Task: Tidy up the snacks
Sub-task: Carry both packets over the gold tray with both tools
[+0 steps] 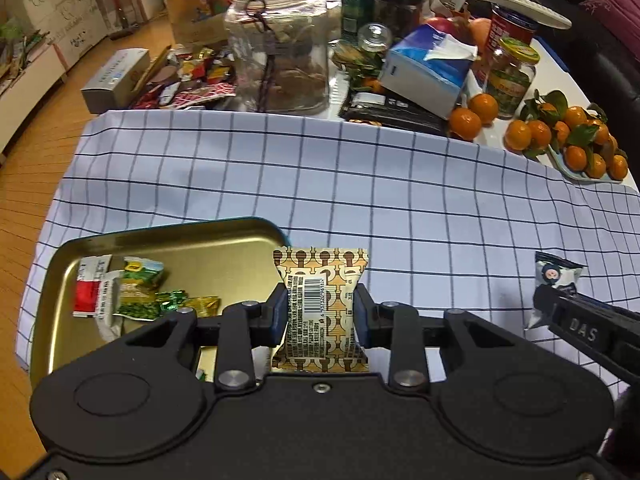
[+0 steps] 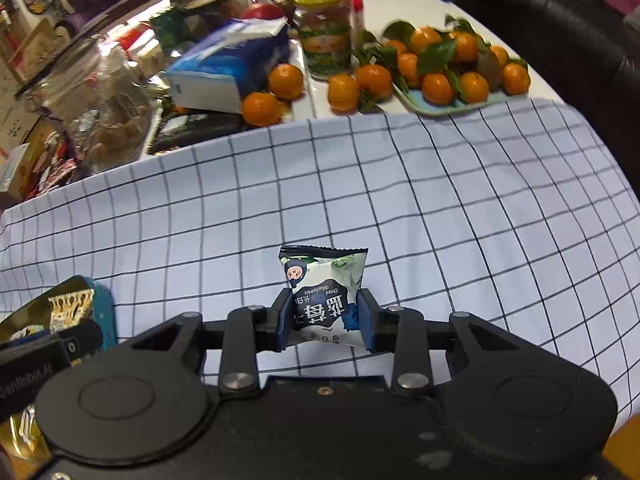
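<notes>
While the gold tin [image 1: 168,240] with its few small packets [image 1: 120,292] lies at the left on the checked cloth [image 1: 360,184], the left tool [image 1: 320,312] stands clamped on a brown wafer [image 1: 320,304] just beside it, and the right tool [image 2: 325,320] is clamped on a blueberry packet [image 2: 324,280] above the cloth.

**Hidden and cut-off parts**

The lower end of the patterned snack packet [image 1: 320,312] is hidden behind the gripper body. The gold tin tray [image 1: 168,240] is partly covered likewise. In the right wrist view, the glass jar [image 2: 104,108] is blurred, its contents unreadable.
</notes>
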Motion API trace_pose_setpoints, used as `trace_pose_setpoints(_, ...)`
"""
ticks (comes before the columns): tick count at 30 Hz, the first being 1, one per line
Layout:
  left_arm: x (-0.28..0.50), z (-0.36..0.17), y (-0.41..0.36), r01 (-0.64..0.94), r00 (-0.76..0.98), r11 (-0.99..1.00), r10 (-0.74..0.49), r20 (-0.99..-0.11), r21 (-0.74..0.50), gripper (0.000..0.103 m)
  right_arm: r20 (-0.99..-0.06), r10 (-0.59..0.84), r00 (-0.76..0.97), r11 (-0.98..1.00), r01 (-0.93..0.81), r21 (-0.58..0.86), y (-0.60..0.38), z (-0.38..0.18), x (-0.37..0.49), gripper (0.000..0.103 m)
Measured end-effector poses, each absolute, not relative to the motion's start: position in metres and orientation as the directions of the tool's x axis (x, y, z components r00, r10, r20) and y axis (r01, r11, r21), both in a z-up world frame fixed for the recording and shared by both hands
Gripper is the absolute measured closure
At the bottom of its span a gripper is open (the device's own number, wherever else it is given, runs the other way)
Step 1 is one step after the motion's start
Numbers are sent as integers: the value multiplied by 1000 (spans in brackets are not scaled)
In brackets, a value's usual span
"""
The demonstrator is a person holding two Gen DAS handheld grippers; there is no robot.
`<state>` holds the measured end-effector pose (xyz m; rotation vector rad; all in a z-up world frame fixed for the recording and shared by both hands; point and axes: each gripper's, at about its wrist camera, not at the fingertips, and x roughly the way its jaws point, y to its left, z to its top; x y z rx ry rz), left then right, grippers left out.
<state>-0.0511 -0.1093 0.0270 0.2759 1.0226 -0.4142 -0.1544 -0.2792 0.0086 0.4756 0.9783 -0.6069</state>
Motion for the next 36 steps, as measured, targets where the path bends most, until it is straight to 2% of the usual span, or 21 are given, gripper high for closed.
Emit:
trace_pose_setpoints(5, -52, 28, -70, 402, 470, 916, -184, -863, 23, 62, -837, -232, 496, 779, 610, 146, -247, 27, -167, 68)
trace_pose_setpoints(21, -33, 61, 27, 262, 591, 958, -62, -804, 118, 62, -719, -70, 692, 886, 374, 274, -146, 59, -175, 68)
trace_pose_setpoints(26, -13, 66, 56, 205, 619, 968, -14, -785, 144, 62, -721, -20, 693, 919, 297, 259, -122, 59, -152, 68)
trace_pose_setpoints(31, 1, 61, 72, 179, 639, 978, -33, -769, 107, 62, -690, -39, 723, 975, 178, 131, -106, 68, -131, 68)
trace_pose_setpoints(36, 6, 57, 73, 184, 604, 982, -78, -793, 43, 62, -687, -20, 727, 962, 200, 184, -116, 66, -112, 68)
